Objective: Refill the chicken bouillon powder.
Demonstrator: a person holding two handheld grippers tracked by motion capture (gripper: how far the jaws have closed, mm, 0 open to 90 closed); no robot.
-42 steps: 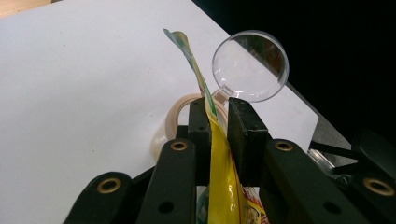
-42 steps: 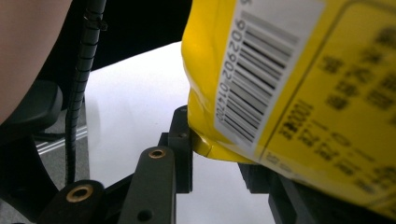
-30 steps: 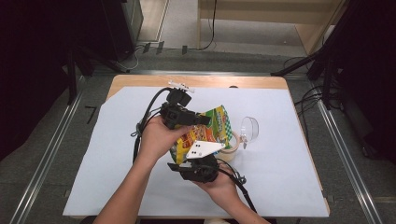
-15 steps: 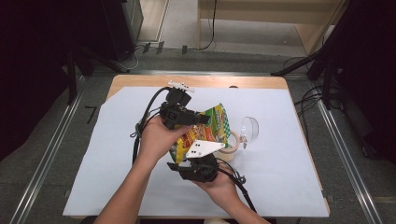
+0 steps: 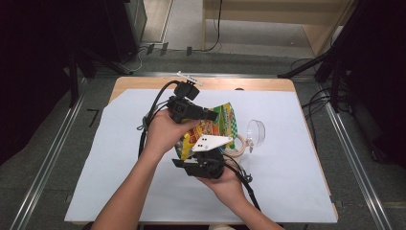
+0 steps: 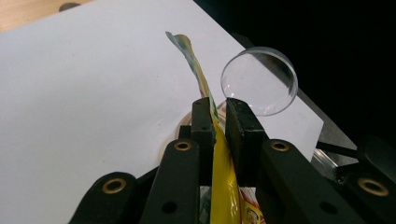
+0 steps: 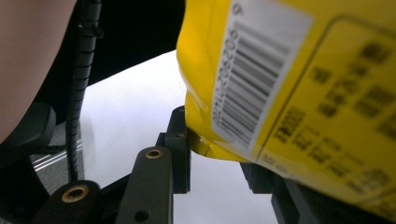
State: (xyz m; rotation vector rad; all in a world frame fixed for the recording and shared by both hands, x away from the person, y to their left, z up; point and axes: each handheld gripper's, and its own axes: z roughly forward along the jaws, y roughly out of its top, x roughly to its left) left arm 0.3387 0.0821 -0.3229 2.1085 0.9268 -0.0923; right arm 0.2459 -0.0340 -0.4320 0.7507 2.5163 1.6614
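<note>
Two grippers (image 5: 203, 115) (image 5: 203, 155) clamped on one snack bag (image 5: 210, 127) (yellow, barcoded).

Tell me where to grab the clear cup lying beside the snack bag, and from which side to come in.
Judging by its pose, grip the clear cup across its thin rim. It lies tipped on its side on the white sheet, mouth open sideways, so one jaw could slip inside. Come from the far right, away from the snack bag and tape roll.
</note>
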